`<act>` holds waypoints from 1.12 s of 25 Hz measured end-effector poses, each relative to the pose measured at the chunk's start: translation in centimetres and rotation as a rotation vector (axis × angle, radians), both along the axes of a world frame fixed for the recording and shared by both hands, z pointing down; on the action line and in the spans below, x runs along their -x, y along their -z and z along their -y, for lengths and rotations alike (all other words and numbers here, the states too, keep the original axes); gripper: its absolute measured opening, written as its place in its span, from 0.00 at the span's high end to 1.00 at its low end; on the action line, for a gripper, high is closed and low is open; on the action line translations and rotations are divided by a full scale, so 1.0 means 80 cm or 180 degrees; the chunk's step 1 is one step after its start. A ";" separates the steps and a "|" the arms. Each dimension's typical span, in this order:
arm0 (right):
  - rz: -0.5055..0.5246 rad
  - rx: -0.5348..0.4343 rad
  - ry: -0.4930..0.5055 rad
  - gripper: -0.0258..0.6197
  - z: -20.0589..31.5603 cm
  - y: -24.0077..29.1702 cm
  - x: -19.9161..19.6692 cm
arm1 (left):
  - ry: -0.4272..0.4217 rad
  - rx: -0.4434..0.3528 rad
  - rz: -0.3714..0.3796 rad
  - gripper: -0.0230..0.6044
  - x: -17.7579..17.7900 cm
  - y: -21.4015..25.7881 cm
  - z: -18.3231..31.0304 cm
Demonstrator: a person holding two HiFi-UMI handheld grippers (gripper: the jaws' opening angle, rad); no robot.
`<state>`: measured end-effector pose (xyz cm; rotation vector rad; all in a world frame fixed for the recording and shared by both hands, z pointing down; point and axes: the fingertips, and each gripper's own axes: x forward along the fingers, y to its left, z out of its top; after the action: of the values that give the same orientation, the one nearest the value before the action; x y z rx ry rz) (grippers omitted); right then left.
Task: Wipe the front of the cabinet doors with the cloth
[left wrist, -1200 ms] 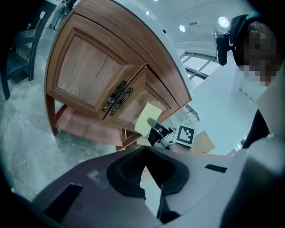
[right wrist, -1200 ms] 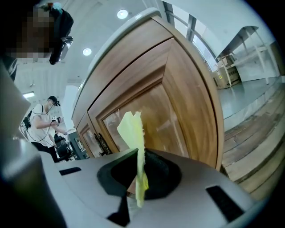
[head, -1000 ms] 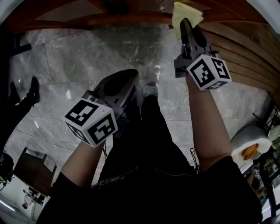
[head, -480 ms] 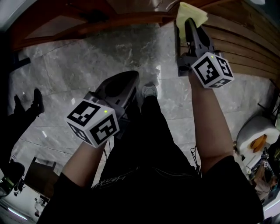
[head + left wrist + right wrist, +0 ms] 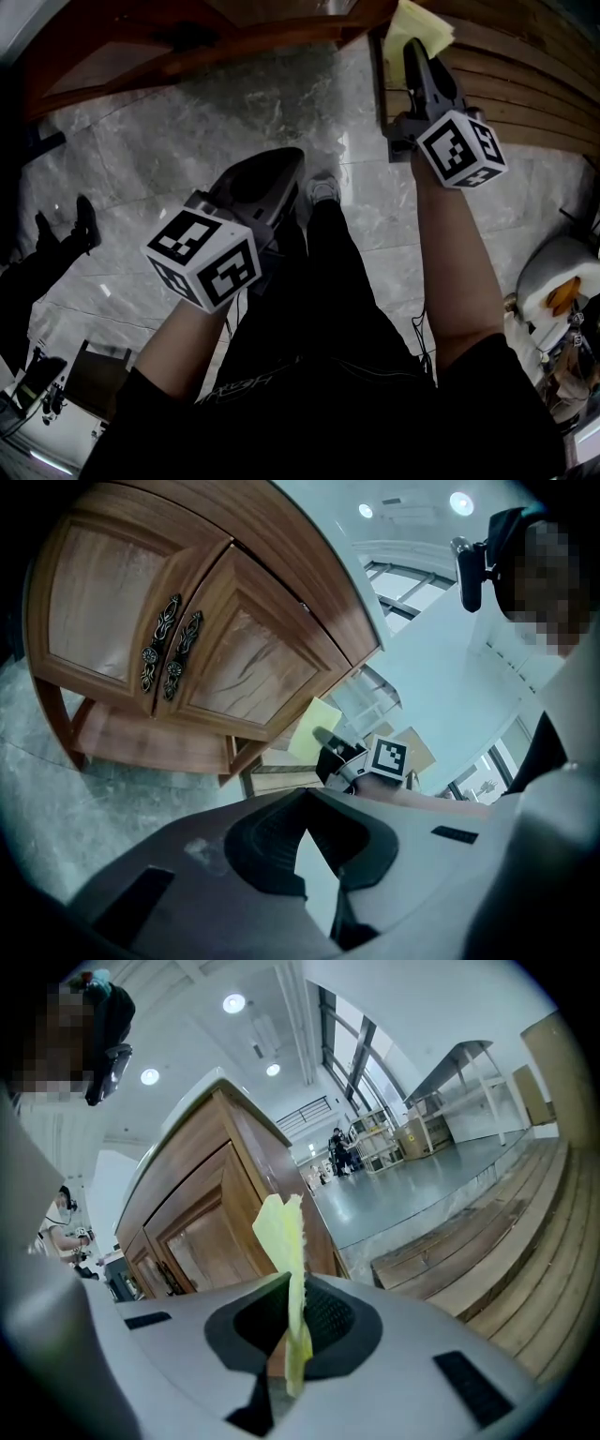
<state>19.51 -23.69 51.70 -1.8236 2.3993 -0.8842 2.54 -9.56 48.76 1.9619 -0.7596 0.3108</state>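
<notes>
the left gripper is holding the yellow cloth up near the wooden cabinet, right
Wrong gripper: the right gripper holds the yellow cloth up near the wooden cabinet, as the right gripper view shows, pinched between its jaws.

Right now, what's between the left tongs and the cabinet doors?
Only bare marble floor, nothing else, between the left tongs and the cabinet doors; head and left gripper views show it. The cloth is in the right tongs.

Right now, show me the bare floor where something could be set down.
Free: the marble floor between the cabinet base and the left gripper, out to a bystander's shoes at left. Crowded: the right gripper holding the cloth by the wooden slats, and clutter at lower right.
</notes>
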 end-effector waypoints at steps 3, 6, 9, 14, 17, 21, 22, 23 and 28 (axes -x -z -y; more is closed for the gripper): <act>-0.0010 0.0030 0.0062 0.90 -0.006 -0.003 0.009 | 0.0047 0.0003 0.0008 0.95 0.007 0.002 0.005; -0.0036 0.0073 0.0219 0.90 -0.015 -0.009 0.028 | 0.0116 0.0014 0.0016 0.95 0.021 -0.001 0.008; -0.0035 0.0143 0.0366 0.90 -0.024 -0.017 0.054 | 0.0196 0.0021 0.0020 0.95 0.039 -0.006 0.008; 0.0029 0.0280 0.0647 0.90 -0.038 -0.032 0.117 | 0.0369 0.0034 0.0002 0.95 0.069 -0.008 0.005; 0.0095 0.0288 0.0913 0.90 -0.044 -0.032 0.167 | 0.0498 0.0018 -0.0007 0.95 0.090 -0.007 0.007; 0.0095 0.0295 0.1349 0.90 -0.058 -0.033 0.239 | 0.0721 -0.0005 0.0030 0.95 0.126 -0.004 0.005; 0.0085 0.0282 0.1457 0.90 -0.061 -0.033 0.255 | 0.0773 0.0001 0.0036 0.95 0.135 -0.005 0.004; 0.0068 0.0264 0.1556 0.90 -0.064 -0.034 0.269 | 0.0818 0.0010 0.0042 0.95 0.143 -0.006 0.002; -0.0004 0.0273 0.1764 0.90 -0.062 -0.052 0.318 | 0.0993 0.0064 0.0059 0.95 0.179 -0.016 -0.008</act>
<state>-5.97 -18.74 55.84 -1.1744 2.9622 -1.0176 -11.76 -8.89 50.05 1.7903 -1.0541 0.1479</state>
